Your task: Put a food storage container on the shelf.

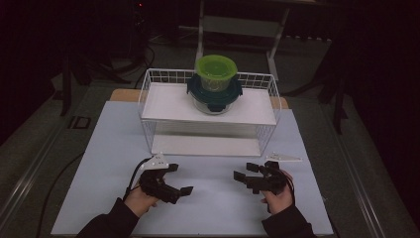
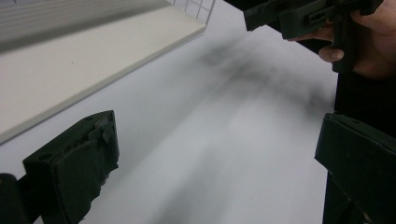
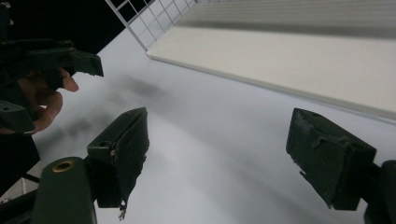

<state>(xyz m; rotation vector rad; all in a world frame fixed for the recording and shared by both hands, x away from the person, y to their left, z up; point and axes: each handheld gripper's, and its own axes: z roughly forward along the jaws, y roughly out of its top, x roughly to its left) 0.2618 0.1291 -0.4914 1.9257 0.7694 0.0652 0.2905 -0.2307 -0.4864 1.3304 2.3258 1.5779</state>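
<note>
Two grippers are held low over the table, the left gripper and right gripper both with jaws apart and nothing between them. Nothing is grasped yet. The stacked containers are seen well beyond, on the wire rack's upper shelf.

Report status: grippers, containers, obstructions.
Left gripper and right gripper open, empty, low over the mat. Green-lidded container stacked on dark-lidded container, top shelf of wire rack. Nothing between.
</note>
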